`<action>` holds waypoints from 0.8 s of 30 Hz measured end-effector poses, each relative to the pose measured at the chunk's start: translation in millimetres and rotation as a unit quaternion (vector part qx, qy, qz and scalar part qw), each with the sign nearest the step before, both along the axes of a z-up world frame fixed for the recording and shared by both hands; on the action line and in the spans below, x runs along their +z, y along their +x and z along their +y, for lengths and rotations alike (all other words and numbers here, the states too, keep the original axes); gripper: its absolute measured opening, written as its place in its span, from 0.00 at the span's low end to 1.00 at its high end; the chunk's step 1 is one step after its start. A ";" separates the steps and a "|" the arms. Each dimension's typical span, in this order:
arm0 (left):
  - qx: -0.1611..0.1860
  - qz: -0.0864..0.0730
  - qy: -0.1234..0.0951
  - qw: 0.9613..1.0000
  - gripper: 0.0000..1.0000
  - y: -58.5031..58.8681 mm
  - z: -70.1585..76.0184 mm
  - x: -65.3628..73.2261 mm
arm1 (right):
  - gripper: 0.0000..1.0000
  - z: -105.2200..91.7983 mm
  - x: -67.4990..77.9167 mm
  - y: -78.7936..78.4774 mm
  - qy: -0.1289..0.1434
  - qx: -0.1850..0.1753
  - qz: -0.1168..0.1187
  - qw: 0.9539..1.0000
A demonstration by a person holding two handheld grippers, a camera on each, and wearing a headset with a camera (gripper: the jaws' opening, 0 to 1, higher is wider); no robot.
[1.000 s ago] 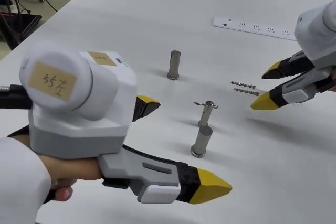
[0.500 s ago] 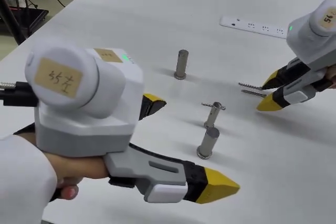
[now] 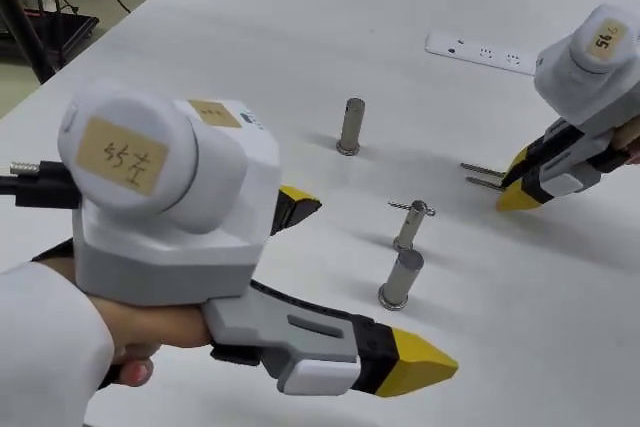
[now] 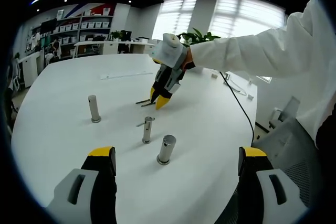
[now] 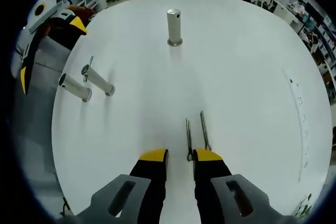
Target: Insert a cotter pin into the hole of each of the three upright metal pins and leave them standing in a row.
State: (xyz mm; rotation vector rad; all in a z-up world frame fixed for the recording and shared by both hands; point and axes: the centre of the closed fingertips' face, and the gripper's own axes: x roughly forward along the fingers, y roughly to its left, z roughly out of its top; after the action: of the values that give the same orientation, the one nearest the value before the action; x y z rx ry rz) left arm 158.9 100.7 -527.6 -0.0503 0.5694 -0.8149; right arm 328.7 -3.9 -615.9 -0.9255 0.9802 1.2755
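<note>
Right gripper view | right gripper (image 5: 181,155) narrowly open, empty | cotter pins (image 5: 188,135) right at fingertips (image 5: 209,156)

The left tool's (image 3: 365,283) tan label (image 3: 122,155) reads "55" plus a character; the right tool's (image 3: 517,180) is unclear.
</note>
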 end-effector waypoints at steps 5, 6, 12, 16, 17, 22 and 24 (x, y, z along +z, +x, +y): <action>0.000 0.000 -0.001 1.000 0.95 1.8 -0.1 0.4 | 0.09 -1.4 -0.1 5.0 -0.011 -0.006 -0.003 1.000; -0.004 -0.001 0.002 1.000 0.94 1.1 -0.1 -0.1 | 0.08 -1.8 -0.1 5.3 -0.013 -0.003 -0.004 1.000; -0.012 -0.001 -0.005 1.000 0.88 -1.7 -3.3 0.2 | 0.04 1.9 -1.1 7.5 -0.037 0.017 -0.010 0.999; -0.016 0.001 -0.010 1.000 0.89 -2.5 -5.0 0.0 | 0.00 2.5 0.2 16.6 -0.048 0.026 -0.027 0.998; -0.017 0.002 -0.009 1.000 0.89 -2.6 -5.0 -1.4 | 0.00 1.7 1.6 12.8 -0.054 0.037 -0.019 0.998; -0.014 0.003 -0.008 1.000 0.89 -1.8 -3.3 -3.1 | 0.00 4.7 2.0 9.6 -0.075 0.063 -0.020 0.995; -0.012 0.003 -0.009 1.000 0.89 -1.1 -2.9 -2.7 | 0.00 4.8 2.1 9.1 -0.080 0.064 -0.020 0.995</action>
State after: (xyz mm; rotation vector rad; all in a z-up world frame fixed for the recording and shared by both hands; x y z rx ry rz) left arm 157.8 97.9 -530.3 -0.0625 0.5689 -0.8444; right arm 337.8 0.8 -613.8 -1.1491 1.0169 1.2930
